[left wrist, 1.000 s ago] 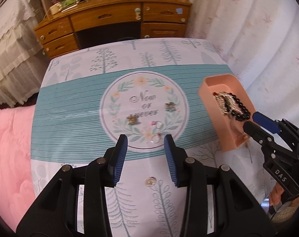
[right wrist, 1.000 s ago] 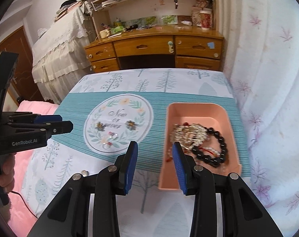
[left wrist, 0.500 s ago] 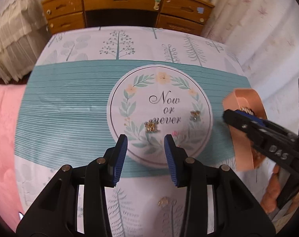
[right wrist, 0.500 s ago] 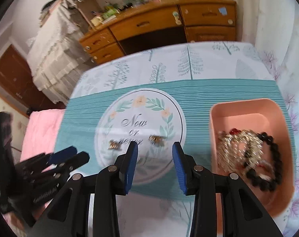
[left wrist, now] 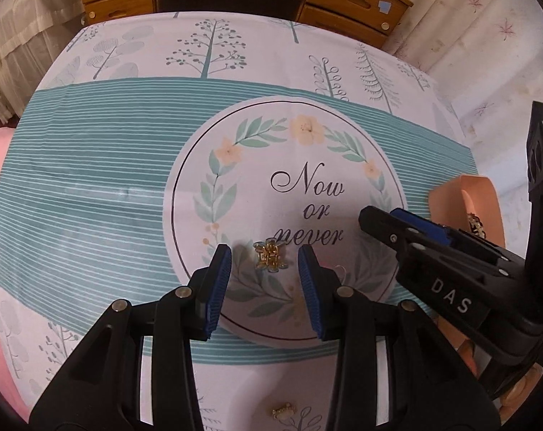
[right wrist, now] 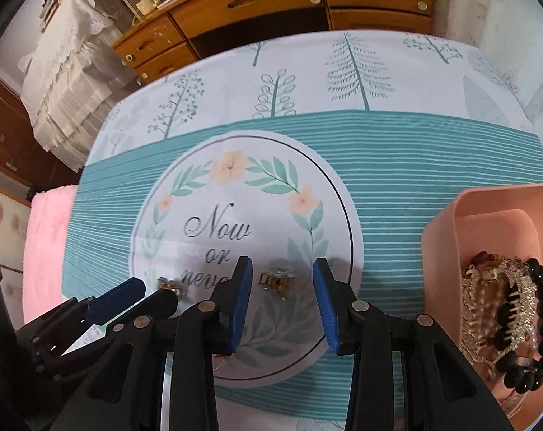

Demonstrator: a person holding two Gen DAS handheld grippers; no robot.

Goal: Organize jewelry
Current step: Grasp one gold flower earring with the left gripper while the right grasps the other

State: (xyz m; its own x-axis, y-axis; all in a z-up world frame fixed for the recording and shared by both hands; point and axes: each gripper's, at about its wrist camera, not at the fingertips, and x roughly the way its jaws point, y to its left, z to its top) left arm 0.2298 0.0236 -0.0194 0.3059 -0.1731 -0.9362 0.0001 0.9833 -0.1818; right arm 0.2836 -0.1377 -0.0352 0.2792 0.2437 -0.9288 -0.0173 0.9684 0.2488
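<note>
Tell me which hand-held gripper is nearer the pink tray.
Right. The right hand-held gripper hovers over the printed circle beside the pink tray; the left hand-held gripper sits farther left, beyond it.

Glossy gold metal clip [left wrist: 270, 255]; matt pink plastic tray [right wrist: 450, 215]; wood dresser [right wrist: 271, 3].

The tablecloth [left wrist: 92, 165] reads "Now or never"; the right gripper [left wrist: 382, 221] reads "DAS".
</note>
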